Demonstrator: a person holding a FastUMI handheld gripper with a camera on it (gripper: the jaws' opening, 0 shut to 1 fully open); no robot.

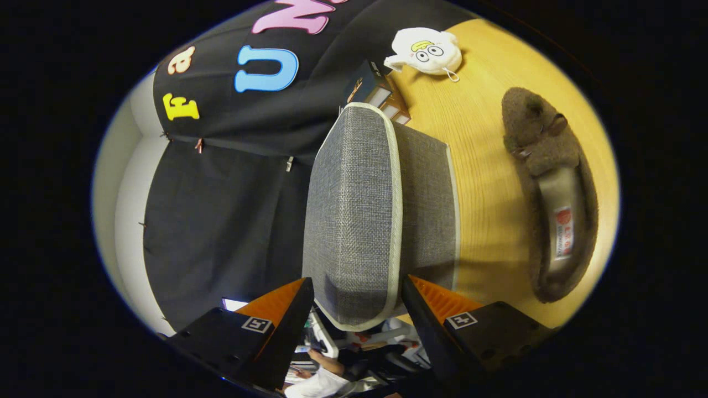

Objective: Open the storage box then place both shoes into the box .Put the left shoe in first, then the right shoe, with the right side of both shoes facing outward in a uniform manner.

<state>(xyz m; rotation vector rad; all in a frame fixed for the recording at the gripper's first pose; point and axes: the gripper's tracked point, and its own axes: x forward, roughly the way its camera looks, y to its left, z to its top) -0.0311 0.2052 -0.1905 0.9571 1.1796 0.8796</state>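
Grey fabric storage box (381,215) between spread claw (357,301) fingers, untouched; brown slipper (553,188) beside box on wooden table (481,138).

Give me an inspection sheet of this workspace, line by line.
Surface: wooden table, seen rotated by the tilted camera.
Job's things: grey fabric storage box with its lid, cream-trimmed, between the fingers; whether it is lifted off the box cannot be told. One brown fluffy shoe lies on the table beside the box, opening up.
Clutter: white plush toy with cartoon eyes; small cartons behind the box.
Grippers: gripper fingers straddle the lid's near edge; contact cannot be confirmed.
Cables: nothing seen.
Surroundings: black cloth wall; a person's hand below the fingers.
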